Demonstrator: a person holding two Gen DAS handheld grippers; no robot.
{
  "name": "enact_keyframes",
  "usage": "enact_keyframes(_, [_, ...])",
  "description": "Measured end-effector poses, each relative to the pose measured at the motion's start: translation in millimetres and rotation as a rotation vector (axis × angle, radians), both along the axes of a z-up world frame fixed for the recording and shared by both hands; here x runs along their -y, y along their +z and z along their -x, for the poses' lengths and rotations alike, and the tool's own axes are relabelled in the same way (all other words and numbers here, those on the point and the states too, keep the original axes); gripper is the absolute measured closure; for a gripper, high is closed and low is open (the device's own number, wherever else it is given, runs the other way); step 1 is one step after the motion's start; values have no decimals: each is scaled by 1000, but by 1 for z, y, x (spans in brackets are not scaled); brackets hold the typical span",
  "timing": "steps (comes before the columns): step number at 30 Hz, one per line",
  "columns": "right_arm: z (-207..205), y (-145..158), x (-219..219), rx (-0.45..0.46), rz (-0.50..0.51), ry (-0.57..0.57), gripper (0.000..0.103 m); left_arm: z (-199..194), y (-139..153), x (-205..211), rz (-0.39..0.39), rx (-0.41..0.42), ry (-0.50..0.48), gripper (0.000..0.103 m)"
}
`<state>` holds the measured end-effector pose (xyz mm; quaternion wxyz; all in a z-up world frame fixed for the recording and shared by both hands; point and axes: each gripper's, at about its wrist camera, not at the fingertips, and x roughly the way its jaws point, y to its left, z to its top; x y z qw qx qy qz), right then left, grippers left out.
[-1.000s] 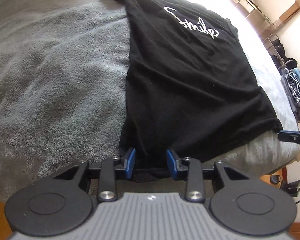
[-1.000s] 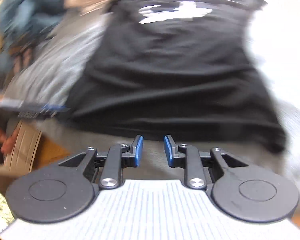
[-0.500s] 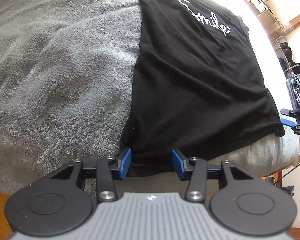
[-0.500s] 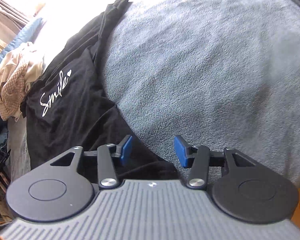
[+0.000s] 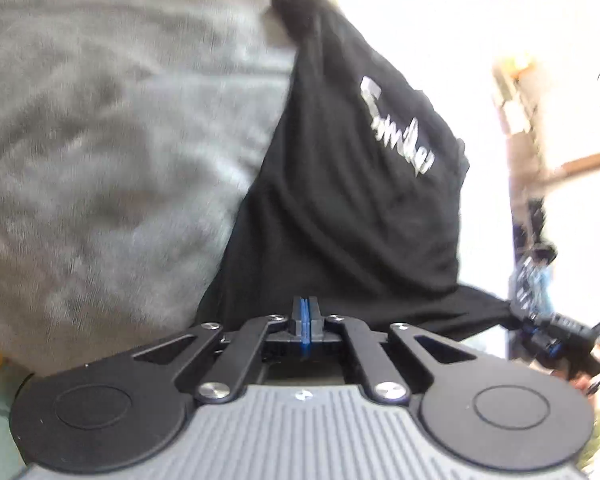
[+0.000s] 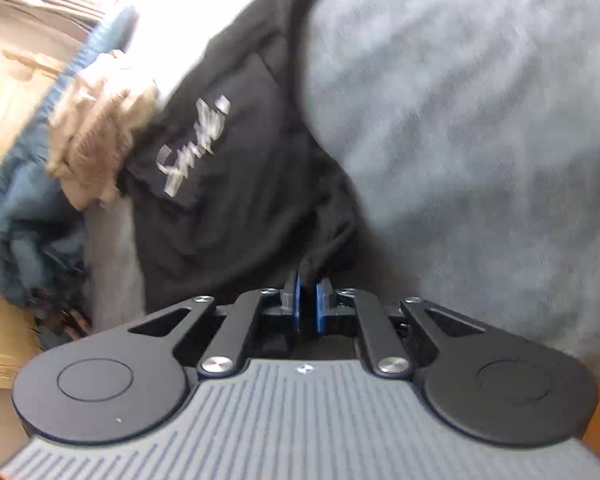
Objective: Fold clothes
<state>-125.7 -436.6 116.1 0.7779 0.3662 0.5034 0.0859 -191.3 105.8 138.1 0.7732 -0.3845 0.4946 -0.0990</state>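
**Both hem corners gripped, ready to fold**

The left gripper (image 5: 305, 307) pinches the near hem of the shirt (image 5: 340, 208), pads pressed together. The right gripper (image 6: 307, 289) clamps the other corner, pads narrow around bunched cloth. The shirt lies on the blanket (image 5: 100, 140). Next, I judge, both corners lift and carry toward the collar. Open blanket lies beside the shirt; a clothes pile (image 6: 92, 132) crowds the collar.

T-shirt (image 5: 340, 216): we see soft matt black cloth, white print.
Blanket (image 5: 100, 140): fuzzy grey fleece at nine o'clock.
Left gripper (image 5: 305, 312): matt black plastic, blue rubbery pads, shiny metal screws.
Knit garment (image 6: 96, 136): rough beige knit at ten o'clock.
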Motion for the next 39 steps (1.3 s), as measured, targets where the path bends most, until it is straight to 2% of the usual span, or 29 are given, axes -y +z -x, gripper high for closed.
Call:
enact_keyframes(2, [-23,35,8,118,-63,-30,98,-15,29,-16,51,101,77,103])
enact_keyframes(4, [-45,70,10,238,-112,-35,98,-44,61,-18,58,192,102,103])
enact_keyframes(5, [-53,85,10,289,-129,-30,98,-54,72,-17,43,214,96,103])
enact_keyframes(7, [-60,104,6,347,-127,-9,98,-59,75,-13,18,216,54,102])
enact_keyframes(8, [-60,106,5,347,-120,0,98,-61,73,-9,4,205,32,100])
enact_keyframes(10, [-57,97,2,308,-98,8,97,-58,52,2,0,129,1,82])
enact_keyframes(11, [-54,88,2,269,-88,1,97,-50,40,9,-6,94,-20,69])
enact_keyframes(12, [-50,74,4,221,-82,-22,97,-43,27,18,-19,61,-51,62])
enact_keyframes(14, [-40,51,11,148,-72,-69,97,-29,0,39,-51,-3,-120,54])
enact_keyframes(16, [-30,37,15,102,-62,-101,97,-16,-32,71,-89,-58,-194,52])
enact_keyframes(18, [-18,25,20,61,-53,-124,97,-12,-52,93,-104,-94,-237,44])
enact_keyframes(20, [-15,21,20,45,-39,-122,97,-13,-66,114,-121,-112,-262,43])
enact_keyframes(23, [-12,24,20,42,-33,-113,97,-20,-78,129,-123,-138,-222,41])
enact_keyframes(26, [-12,27,17,48,-21,-92,97,-27,-84,139,-116,-147,-171,41])
enact_keyframes(28, [-12,28,16,50,-15,-80,97,-32,-88,145,-132,-162,-158,48])
enact_keyframes(29, [-12,28,16,51,-12,-77,97,-33,-92,148,-143,-179,-150,63])
enact_keyframes(30, [-11,27,16,50,-11,-75,97,-34,-95,151,-158,-198,-151,87])
enact_keyframes(31, [-11,25,17,48,-8,-75,97,-35,-97,154,-174,-218,-154,98])
enact_keyframes(32, [-10,23,18,45,-4,-78,97,-36,-98,154,-164,-231,-146,98])
enact_keyframes(34, [-11,16,21,30,5,-84,97,-42,-91,142,-83,-219,-117,99])
enact_keyframes(36, [-21,10,25,22,30,-82,97,-55,-63,110,40,-129,-19,99])
enact_keyframes(39, [-42,8,33,38,63,-74,97,-79,1,45,205,93,157,99])
